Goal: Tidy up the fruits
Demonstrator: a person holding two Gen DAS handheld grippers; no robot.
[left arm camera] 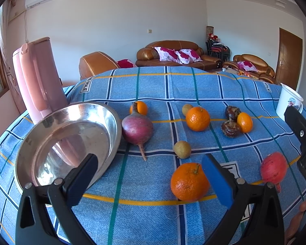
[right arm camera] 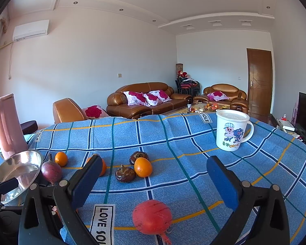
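We hold our left gripper with jaws spread wide, gripping nothing; a large round orange lies between its blue pads, beside the shiny steel bowl. Our right gripper gapes empty above a red radish. The blue checked cloth reads "LOVE SOLE".

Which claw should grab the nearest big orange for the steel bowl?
Left. The large round orange sits just ahead of the open left claw, with the shiny steel bowl on that side.
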